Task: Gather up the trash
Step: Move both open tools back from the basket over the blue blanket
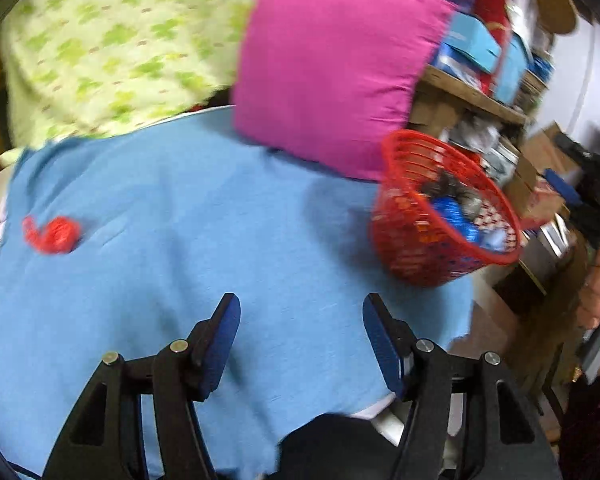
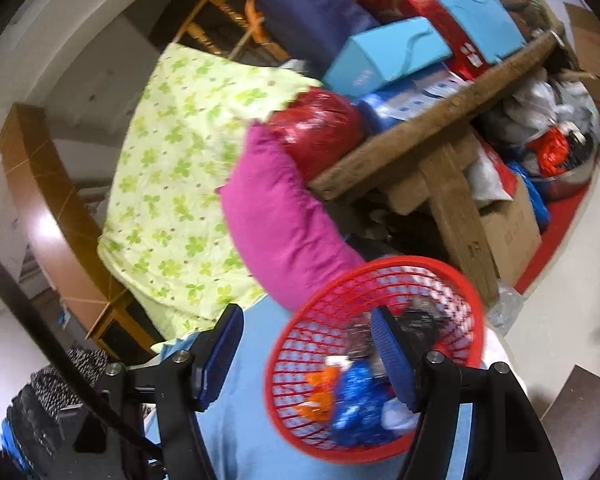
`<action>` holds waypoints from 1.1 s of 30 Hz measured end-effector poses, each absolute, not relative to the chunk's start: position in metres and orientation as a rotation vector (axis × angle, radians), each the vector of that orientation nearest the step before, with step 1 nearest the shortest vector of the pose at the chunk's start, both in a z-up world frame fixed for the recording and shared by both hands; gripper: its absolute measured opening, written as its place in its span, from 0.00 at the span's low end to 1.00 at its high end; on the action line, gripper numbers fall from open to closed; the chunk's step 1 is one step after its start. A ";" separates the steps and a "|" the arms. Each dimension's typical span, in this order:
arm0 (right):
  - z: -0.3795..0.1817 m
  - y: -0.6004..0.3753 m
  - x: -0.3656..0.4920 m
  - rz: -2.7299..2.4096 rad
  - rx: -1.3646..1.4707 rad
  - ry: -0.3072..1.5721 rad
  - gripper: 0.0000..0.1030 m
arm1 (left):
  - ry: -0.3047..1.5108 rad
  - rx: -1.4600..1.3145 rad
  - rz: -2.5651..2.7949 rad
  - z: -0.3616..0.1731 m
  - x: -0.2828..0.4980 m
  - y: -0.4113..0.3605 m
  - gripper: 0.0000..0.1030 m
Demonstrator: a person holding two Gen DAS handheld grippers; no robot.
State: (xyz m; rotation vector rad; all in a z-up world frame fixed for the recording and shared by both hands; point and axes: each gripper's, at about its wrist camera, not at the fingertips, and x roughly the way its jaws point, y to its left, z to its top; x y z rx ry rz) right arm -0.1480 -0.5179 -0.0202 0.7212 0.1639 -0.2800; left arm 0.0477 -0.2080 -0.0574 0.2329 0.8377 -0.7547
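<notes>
On the blue sheet (image 1: pixel 188 208), a crumpled red scrap (image 1: pixel 52 235) lies at the far left, well apart from the left gripper (image 1: pixel 300 344), whose jaws stand apart and empty. Further right, the red basket (image 1: pixel 440 220) holds wrappers. The right gripper (image 2: pixel 306 356) hangs spread over the basket's near rim. No writing is legible.

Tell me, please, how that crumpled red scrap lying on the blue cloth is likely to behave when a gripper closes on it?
The crumpled red scrap looks thin and wadded, so probably very light and squashy, collapsing between the pads. It lies loose on the soft blue cloth, so a nudge may slide it rather than roll it. Blur hides its material.
</notes>
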 end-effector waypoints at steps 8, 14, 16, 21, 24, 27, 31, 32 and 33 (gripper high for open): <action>0.004 -0.451 -0.113 -0.129 0.612 0.225 0.68 | 0.827 0.188 -0.547 -0.070 0.063 -0.107 0.63; 0.004 -0.405 -0.069 -0.024 0.568 0.308 0.68 | 0.855 0.159 -0.424 -0.090 0.068 -0.045 0.63; 0.002 -0.387 -0.052 0.011 0.558 0.341 0.68 | 0.872 0.137 -0.394 -0.099 0.072 -0.027 0.63; -0.007 -0.348 -0.009 0.079 0.522 0.425 0.68 | 0.896 0.083 -0.343 -0.113 0.086 0.004 0.63; -0.018 -0.327 0.024 0.116 0.518 0.492 0.68 | 0.901 0.054 -0.325 -0.118 0.095 0.018 0.63; -0.031 -0.314 0.057 0.144 0.539 0.562 0.68 | 0.904 0.034 -0.303 -0.124 0.105 0.031 0.63; -0.055 -0.299 0.111 0.183 0.595 0.668 0.68 | 0.926 0.000 -0.281 -0.138 0.120 0.050 0.63; -0.062 -0.295 0.125 0.188 0.615 0.699 0.68 | 0.932 -0.006 -0.276 -0.142 0.122 0.054 0.63; -0.070 -0.292 0.139 0.197 0.638 0.728 0.68 | 0.937 -0.009 -0.271 -0.145 0.126 0.059 0.63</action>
